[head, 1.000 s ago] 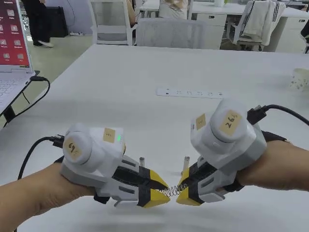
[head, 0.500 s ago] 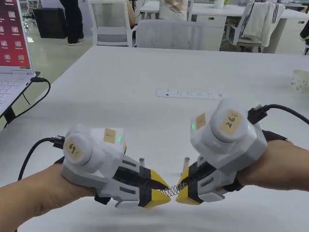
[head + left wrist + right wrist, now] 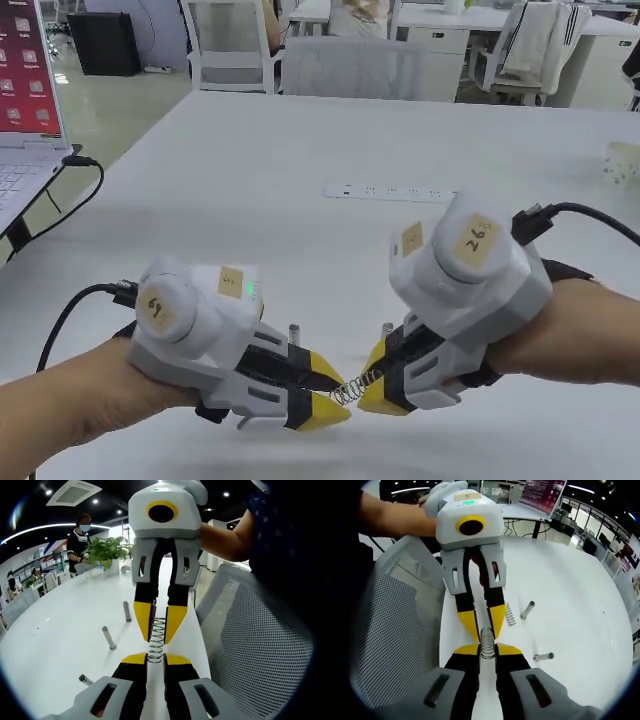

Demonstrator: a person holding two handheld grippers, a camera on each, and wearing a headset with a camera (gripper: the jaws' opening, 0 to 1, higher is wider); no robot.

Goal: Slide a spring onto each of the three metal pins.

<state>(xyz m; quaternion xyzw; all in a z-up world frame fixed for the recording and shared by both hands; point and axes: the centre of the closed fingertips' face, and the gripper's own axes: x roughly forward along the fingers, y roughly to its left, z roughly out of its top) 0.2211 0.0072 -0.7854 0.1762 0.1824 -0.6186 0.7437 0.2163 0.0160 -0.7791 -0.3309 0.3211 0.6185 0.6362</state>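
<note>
A small silver coil spring [image 3: 156, 639] hangs in the air, slightly stretched, between the two tongs and clear of the white worktop [image 3: 300, 200]. The left tongs [image 3: 156, 659] are pinched almost fully closed on one end of it and the right tongs [image 3: 487, 651] are pinched the same way on the other end, so the yellow tips face each other with only the coil between them. In the left gripper view, three short grey metal pins stand on the worktop off to the left of the left tongs. The farthest pin [image 3: 127, 611] looks ribbed along its length, so it appears to carry a second spring already. The middle pin [image 3: 108, 637] and the nearest pin [image 3: 85, 680] look bare. By that reading one pin is done, the held spring belongs to the second, and a third spring has yet to be fetched. The spring lies crosswise, so it would need turning end-down over a pin, with one pair of tongs letting go first. Well beyond both tongs lies a white power strip [image 3: 390, 192], and an open laptop [image 3: 20, 100] sits far out past the left tongs.
</note>
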